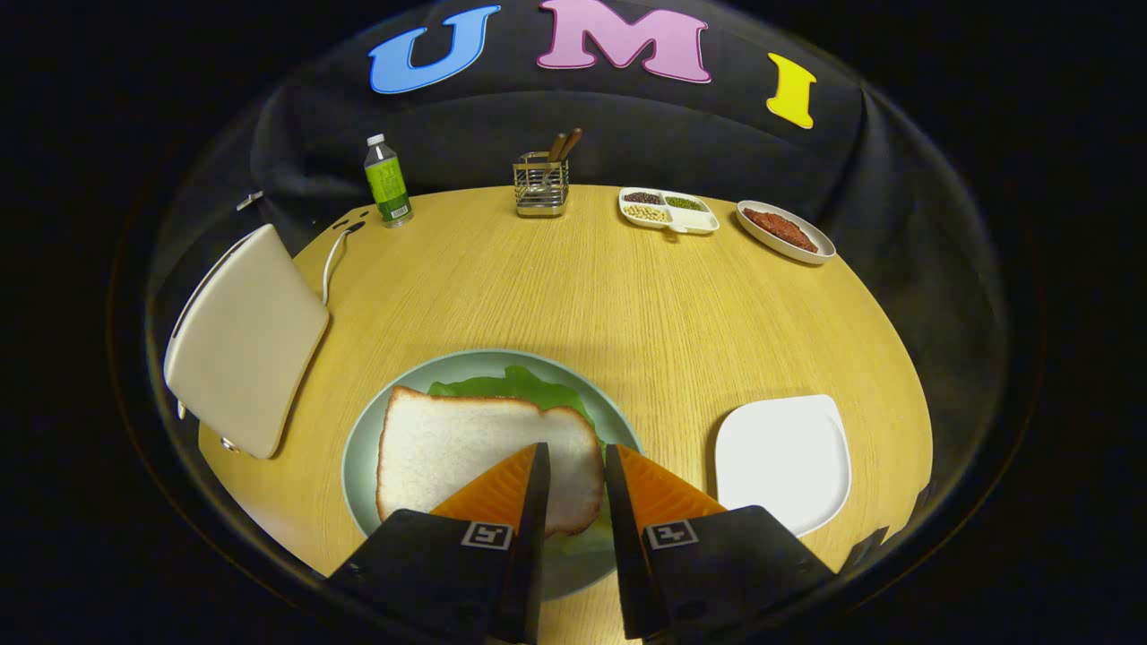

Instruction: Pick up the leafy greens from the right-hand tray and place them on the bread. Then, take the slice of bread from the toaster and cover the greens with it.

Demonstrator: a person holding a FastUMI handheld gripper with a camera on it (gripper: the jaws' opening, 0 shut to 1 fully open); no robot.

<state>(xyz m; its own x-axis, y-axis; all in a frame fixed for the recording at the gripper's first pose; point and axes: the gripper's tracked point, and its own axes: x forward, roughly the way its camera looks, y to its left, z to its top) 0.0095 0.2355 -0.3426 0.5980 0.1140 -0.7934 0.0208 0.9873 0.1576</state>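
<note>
A slice of white bread [466, 457] lies flat on the leafy greens [520, 387], whose green edge peeks out behind and beside it. Both rest on a pale green plate [363, 448] near the table's front. My gripper [575, 448] hovers over the slice's right end. Its fingers stand a narrow gap apart, with bread showing in the gap and neither finger pressing on it. The cream toaster [246, 345] stands to the left of the plate. To the right of the plate sits the white tray [784, 457], bare.
Along the table's back edge stand a green-labelled bottle [387, 184], a wire utensil holder [540, 184], a divided dish of beans [668, 210] and an oval dish of red food [786, 231]. The toaster's white cord [333, 255] runs back from it.
</note>
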